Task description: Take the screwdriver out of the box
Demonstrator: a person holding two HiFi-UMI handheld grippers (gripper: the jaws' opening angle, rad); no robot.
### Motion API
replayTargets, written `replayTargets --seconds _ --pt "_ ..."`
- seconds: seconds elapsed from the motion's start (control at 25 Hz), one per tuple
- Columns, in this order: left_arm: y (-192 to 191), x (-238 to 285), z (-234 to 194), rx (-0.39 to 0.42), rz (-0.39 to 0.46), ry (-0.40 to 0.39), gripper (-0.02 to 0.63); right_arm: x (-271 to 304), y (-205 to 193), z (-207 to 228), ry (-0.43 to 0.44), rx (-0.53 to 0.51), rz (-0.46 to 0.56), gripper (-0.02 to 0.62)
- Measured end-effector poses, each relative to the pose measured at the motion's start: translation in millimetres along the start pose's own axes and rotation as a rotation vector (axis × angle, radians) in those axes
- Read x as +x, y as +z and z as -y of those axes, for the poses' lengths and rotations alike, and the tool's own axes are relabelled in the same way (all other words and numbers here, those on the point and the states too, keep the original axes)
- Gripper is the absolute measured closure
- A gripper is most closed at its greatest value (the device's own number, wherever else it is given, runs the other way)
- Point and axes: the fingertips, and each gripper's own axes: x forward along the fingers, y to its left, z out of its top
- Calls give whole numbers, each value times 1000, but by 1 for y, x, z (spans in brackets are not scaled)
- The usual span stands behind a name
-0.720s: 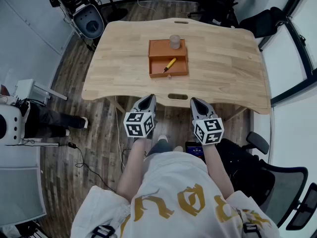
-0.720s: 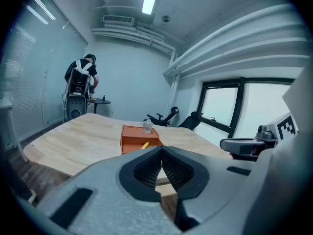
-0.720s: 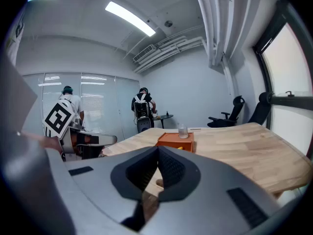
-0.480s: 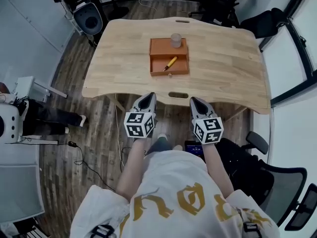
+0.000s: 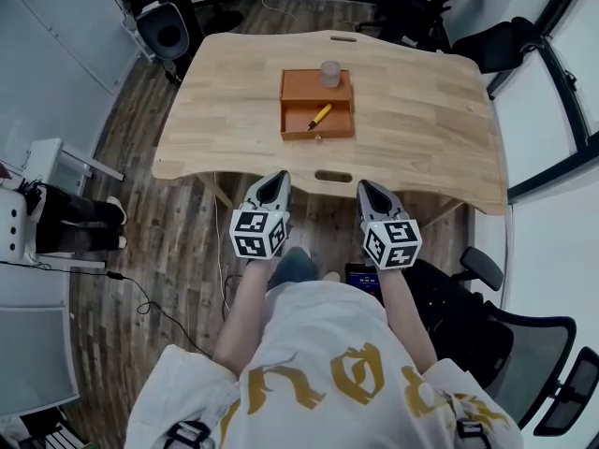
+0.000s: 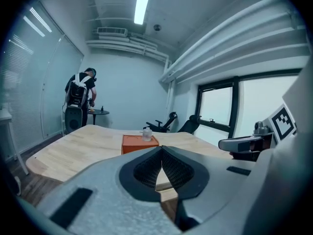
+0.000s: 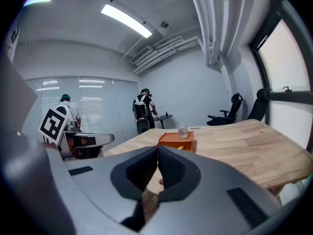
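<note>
In the head view, a pale wooden bench (image 5: pixel 412 148) with rounded corners carries an open orange rectangular box (image 5: pixel 298 120) near its middle. A screwdriver with a yellow handle (image 5: pixel 320 116) lies slantwise inside the box's near tray. A small translucent cup (image 5: pixel 329 73) stands on the far half of the box. The left claw (image 5: pixel 278 179) and the right claw (image 5: pixel 365 187), each bearing a cube with square markers, hang side by side just off the bench's near edge, well apart from the box. Dark wood flooring (image 5: pixel 140 157) lies below, and black office chairs (image 5: pixel 412 3) stand beyond the far edge.

In the left gripper view, the left claw is clenched, its ribbed pads meeting at the tip with nothing between them. The orange box and cup sit beyond it on the bench.

In the right gripper view, the right claw is likewise clenched and empty. The box stands ahead, with a bit of the yellow handle showing at its front.
</note>
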Motion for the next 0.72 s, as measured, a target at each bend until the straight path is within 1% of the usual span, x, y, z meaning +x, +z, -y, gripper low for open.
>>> replayTargets --seconds 0.32,0.48,0.52,0.6,0.72 --pt "5 13 -5 -29 0 -41 595 18 2 11 -16 38 9 583" --pt "-3 32 -26 -123 -38 -29 595 37 0 23 -31 51 -9 583" --pt "-4 39 -31 -134 -43 -29 595 43 0 28 -35 55 -15 583" --pt "-3 58 -38 -123 -48 -35 595 58 -1 40 -47 65 -27 583" --pt "4 91 -48 -82 -47 -52 595 86 0 58 -62 79 -48 583"
